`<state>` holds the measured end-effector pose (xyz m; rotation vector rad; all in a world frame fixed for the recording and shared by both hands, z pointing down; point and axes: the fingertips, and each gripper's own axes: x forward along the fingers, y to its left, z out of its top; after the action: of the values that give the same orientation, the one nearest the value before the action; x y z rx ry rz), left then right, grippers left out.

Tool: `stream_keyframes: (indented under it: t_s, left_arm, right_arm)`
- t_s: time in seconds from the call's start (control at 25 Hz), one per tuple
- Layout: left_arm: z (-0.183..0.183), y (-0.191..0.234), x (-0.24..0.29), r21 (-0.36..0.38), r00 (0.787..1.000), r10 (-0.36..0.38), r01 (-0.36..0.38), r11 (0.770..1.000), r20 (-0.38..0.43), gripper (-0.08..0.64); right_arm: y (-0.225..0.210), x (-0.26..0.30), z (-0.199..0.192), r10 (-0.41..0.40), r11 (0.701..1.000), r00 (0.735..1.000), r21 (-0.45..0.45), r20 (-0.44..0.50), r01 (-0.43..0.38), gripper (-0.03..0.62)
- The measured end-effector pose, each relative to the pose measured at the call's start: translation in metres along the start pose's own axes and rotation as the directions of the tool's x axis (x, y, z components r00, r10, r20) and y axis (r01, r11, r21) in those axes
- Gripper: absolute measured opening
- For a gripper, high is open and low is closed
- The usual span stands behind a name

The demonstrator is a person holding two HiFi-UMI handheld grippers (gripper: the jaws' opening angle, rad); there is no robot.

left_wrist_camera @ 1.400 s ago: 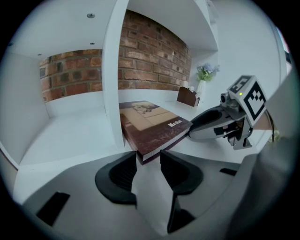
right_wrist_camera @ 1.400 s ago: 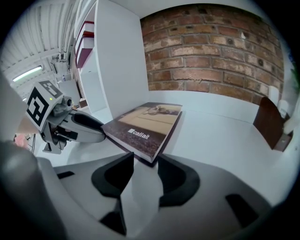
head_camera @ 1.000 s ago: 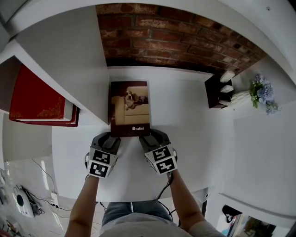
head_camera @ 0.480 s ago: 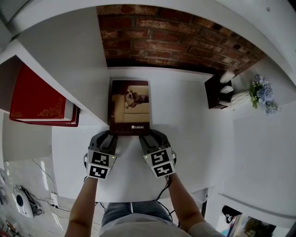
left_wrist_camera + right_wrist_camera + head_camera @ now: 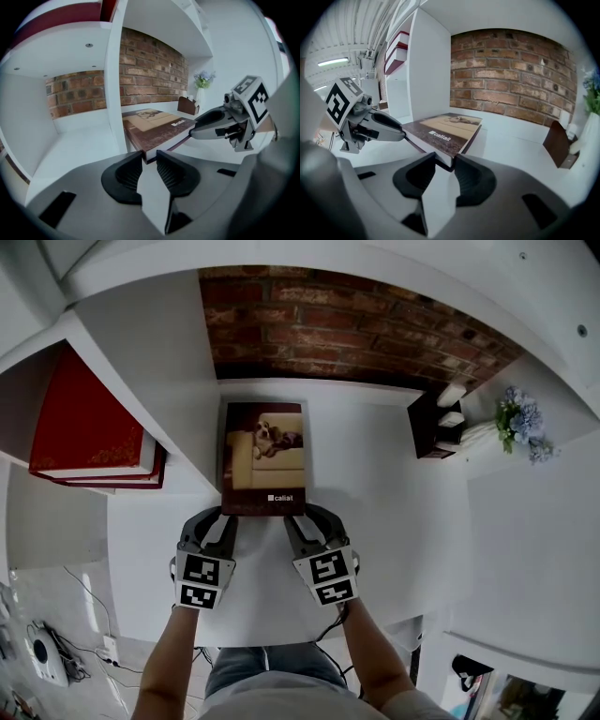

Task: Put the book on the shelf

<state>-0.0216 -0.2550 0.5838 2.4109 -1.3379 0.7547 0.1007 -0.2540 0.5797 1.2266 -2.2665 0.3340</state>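
book point(image 5: 263, 457) flat on the white desk point(image 5: 375, 521) — left gripper point(image 5: 221, 518) and right gripper point(image 5: 309, 515), jaws just now closing, each pinch a near corner; lifting and shelving it by the red books point(image 5: 89, 432) looks not yet done.

Book point(image 5: 263, 457) on white surface point(image 5: 375, 493), left tool point(image 5: 215, 523) and right tool point(image 5: 309, 520) at its near corners
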Motion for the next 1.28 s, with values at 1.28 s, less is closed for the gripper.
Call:
stream_keyframes:
  t_s: [1.28]
  left_arm:
    - [0.056,-0.04,-0.129,0.058,0.969,-0.06,0.047,0.997,0.241,0.094]
  right_arm:
    - [0.048,-0.128,0.05,-0.103,0.995,0.976,0.035,0.19,0.099,0.129]
